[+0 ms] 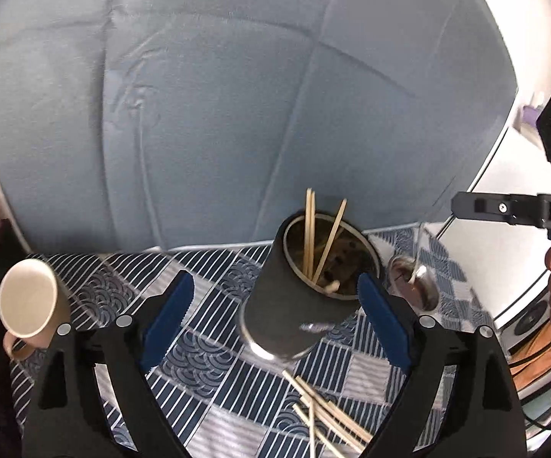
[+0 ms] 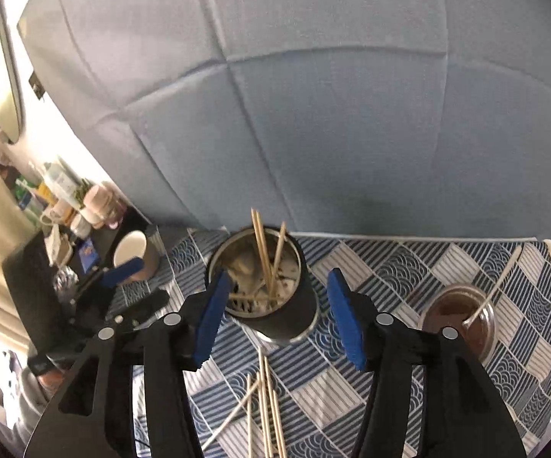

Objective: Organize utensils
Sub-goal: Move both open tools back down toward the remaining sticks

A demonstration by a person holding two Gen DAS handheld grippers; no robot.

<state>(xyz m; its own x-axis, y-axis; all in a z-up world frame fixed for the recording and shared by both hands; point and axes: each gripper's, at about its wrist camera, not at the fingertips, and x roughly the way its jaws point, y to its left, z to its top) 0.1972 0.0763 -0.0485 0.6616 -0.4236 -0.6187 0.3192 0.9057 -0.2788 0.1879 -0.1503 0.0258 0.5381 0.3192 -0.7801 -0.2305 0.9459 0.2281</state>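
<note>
A dark cylindrical holder (image 1: pixel 298 286) stands upright on the blue-and-white patterned tablecloth (image 1: pixel 206 347), and everything else is placed from it. Three wooden chopsticks (image 1: pixel 311 236) stick up out of its open top, leaning against the rim. The left gripper (image 1: pixel 271 324) has its blue-padded fingers (image 1: pixel 168 320) spread wide on either side of the holder, touching nothing. The right gripper (image 2: pixel 277 316) frames the same holder from its own view, also wide apart and empty, one blue pad (image 2: pixel 210 316) just beside the holder's rim, though contact cannot be judged. On the near side of the holder, a loose bunch of chopsticks (image 2: pixel 265 408) lies flat on the cloth, some crossing each other. To the holder's right sits a round glass jar (image 2: pixel 462 316) with a thin stick-like handle (image 2: pixel 495 290) leaning out of it. To the holder's left, near the cloth's edge, a beige mug (image 1: pixel 31 301) sits with its opening showing. Behind the holder rises a grey-blue quilted backrest (image 1: pixel 237 95)
</note>
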